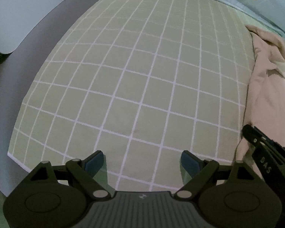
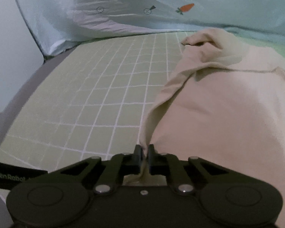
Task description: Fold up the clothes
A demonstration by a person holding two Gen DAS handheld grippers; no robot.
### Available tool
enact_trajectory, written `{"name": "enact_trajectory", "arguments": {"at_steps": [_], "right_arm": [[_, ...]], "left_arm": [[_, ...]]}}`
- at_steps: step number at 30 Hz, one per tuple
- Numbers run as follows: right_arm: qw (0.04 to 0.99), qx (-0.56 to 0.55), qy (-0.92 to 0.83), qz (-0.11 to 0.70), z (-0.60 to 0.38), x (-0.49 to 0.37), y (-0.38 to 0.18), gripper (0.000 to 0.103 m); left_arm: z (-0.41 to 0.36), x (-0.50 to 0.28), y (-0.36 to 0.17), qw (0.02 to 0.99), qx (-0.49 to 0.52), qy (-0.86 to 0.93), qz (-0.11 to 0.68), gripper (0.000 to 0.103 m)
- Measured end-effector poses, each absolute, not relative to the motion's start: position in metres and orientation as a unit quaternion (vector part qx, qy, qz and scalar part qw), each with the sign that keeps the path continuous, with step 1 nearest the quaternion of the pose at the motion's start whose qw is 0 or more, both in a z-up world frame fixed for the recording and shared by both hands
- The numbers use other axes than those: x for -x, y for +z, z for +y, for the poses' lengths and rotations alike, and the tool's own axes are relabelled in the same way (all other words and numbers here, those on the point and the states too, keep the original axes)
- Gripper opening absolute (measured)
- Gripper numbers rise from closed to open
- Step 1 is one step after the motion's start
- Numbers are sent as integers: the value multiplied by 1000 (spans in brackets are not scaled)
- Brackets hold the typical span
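Clearly the pale pink garment (image 2: 228,117) is soft, light cloth: it sags in loose folds and bunches into a rumpled lump at its far end, so it will drape and slide rather than keep any shape when lifted. It lies on the green checked mat (image 2: 104,98), spread over the mat's right part, with its near left edge drawn up into a taut ridge. The right tongs (image 2: 144,152) are closed tight on that near edge, a pinch of fabric showing between them. The left tongs (image 1: 142,161) stand wide apart over bare mat, holding nothing, with the garment well off to their right (image 1: 271,87). Behind the mat lies a light blue carrot-print cover (image 2: 161,5). For a clean fold, such limp fabric is best taken at an edge or corner, with two holds spread apart so the cloth stays flat between them; a single pinch will probably let it hang and twist. Whether any fold is already made, the bunched far end hides.
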State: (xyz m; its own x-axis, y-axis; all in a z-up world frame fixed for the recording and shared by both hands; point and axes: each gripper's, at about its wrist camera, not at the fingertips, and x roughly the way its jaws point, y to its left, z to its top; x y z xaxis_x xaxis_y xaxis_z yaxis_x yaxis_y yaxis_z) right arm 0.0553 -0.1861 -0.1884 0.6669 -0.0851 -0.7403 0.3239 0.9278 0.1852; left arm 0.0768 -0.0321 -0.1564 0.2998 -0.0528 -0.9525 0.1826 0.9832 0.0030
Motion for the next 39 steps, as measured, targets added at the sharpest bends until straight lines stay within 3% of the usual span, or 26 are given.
{"name": "enact_trajectory", "arguments": {"at_steps": [21,39], "right_arm": [[906,-210,-91,355,-248,-10,-167,4],[890,-276,-103,347,-372,44,-158,4]], "left_arm": [[-105,-56,-152,804,-82,-104,579,89],[-208,-8,-157,794,-97,-126,587,89]]}}
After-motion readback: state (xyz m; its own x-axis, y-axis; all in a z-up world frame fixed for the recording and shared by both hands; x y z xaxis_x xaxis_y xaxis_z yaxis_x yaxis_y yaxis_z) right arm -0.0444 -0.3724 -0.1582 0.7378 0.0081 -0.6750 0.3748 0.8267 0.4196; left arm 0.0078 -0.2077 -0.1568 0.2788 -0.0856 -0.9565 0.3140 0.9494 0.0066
